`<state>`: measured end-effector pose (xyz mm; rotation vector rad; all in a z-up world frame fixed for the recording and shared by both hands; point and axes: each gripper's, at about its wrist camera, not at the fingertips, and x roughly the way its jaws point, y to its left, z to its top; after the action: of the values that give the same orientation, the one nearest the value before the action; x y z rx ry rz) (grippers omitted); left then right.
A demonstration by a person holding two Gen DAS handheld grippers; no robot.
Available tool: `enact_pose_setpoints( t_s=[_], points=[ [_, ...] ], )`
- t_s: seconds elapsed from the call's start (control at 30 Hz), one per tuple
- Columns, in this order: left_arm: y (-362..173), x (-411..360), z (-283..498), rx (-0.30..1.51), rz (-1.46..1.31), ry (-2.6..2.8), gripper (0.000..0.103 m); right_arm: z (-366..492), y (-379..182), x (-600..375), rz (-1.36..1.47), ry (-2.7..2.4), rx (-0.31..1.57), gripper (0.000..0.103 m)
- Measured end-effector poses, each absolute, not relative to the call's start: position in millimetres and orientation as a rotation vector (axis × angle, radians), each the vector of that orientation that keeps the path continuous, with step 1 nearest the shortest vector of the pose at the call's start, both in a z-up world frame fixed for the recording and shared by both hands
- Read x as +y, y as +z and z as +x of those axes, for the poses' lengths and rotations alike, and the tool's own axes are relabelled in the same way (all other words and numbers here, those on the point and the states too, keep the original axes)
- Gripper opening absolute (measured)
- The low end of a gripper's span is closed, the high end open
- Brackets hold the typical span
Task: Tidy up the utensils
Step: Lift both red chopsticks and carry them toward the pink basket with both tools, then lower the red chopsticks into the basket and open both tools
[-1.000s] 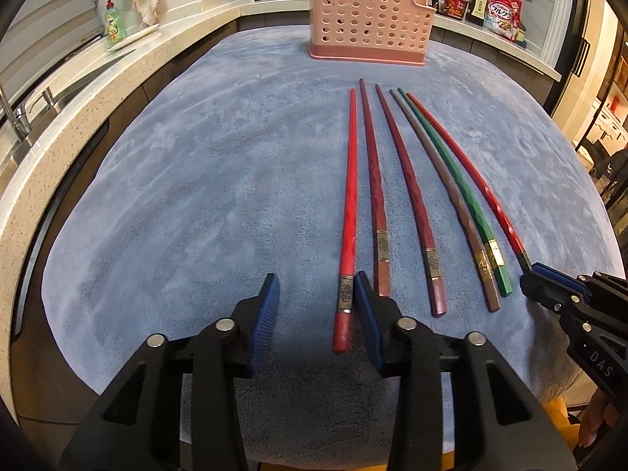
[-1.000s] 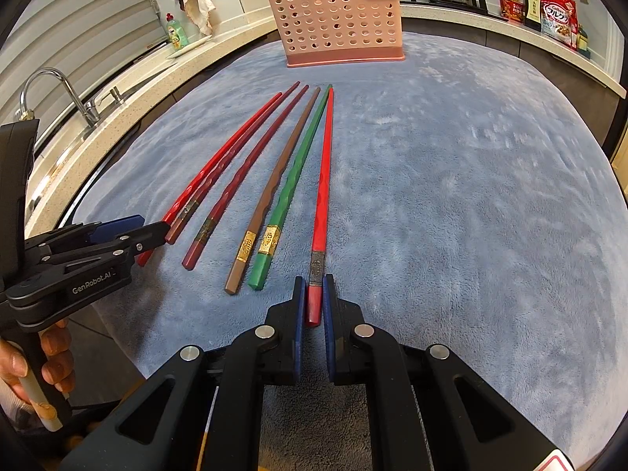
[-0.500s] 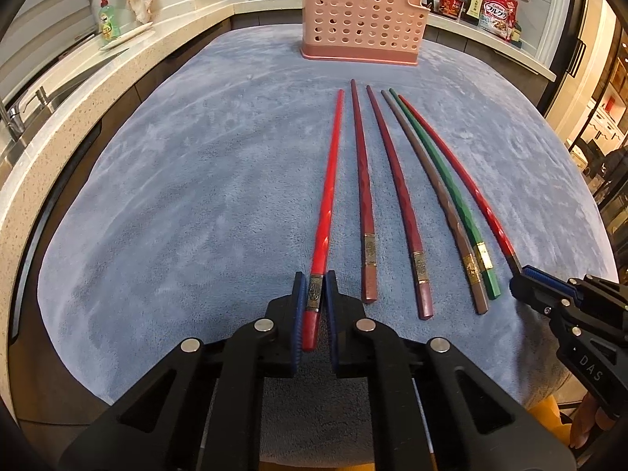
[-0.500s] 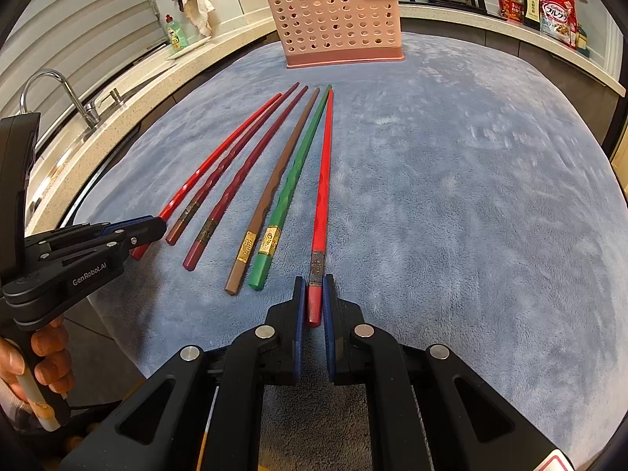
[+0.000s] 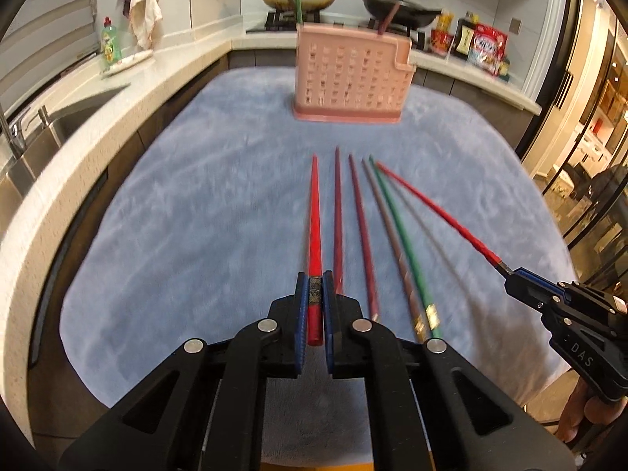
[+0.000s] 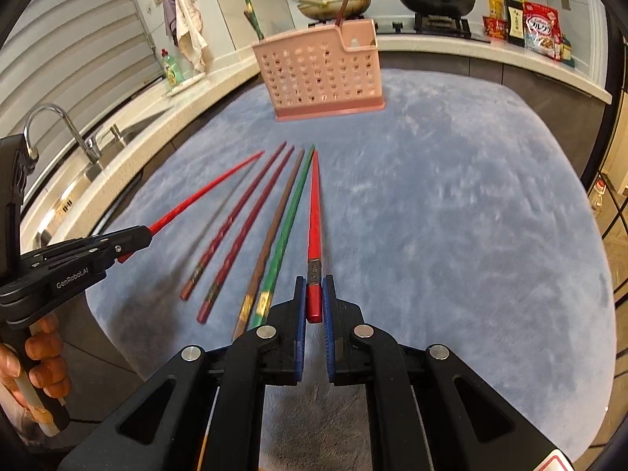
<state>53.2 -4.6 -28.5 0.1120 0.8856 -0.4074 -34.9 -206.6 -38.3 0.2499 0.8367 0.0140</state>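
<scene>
My left gripper (image 5: 314, 279) is shut on the thick end of a bright red chopstick (image 5: 314, 216), which is lifted off the blue-grey mat (image 5: 196, 216) and points toward the pink perforated holder (image 5: 349, 74). My right gripper (image 6: 314, 286) is shut on a second red chopstick (image 6: 314, 212), also raised. Each gripper shows in the other's view, the right gripper (image 5: 514, 278) at the right and the left gripper (image 6: 143, 235) at the left. On the mat between them lie two dark red chopsticks (image 5: 359, 227), a brown one (image 5: 388, 231) and a green one (image 5: 400, 231).
The holder (image 6: 318, 74) stands at the mat's far side with a green and a dark chopstick standing in it. A sink and tap (image 6: 59, 125) lie left, with a soap bottle (image 6: 171, 68). Pans (image 6: 431, 0) and food packets (image 6: 537, 27) sit on the back counter.
The left gripper went from open beside the red chopstick to shut on it. Both grippers then rose, lifting their red chopsticks off the mat; the other chopsticks stayed put.
</scene>
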Motion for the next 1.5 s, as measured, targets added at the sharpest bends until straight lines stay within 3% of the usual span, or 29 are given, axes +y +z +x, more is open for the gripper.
enact_pose_setpoints(
  t_s=[1.2, 1.5],
  points=[
    [218.4, -80.5, 241.6, 0.447, -0.035, -0.406, 0.007, 165.0, 210.7, -305.5, 0.324, -0.004, 0.281, 0.007],
    [210.2, -90.7, 288.0, 0.45, -0.036, -0.375, 0.007, 222.8, 203.1, -301.4, 0.326, -0.005, 0.299, 0.007]
  ],
)
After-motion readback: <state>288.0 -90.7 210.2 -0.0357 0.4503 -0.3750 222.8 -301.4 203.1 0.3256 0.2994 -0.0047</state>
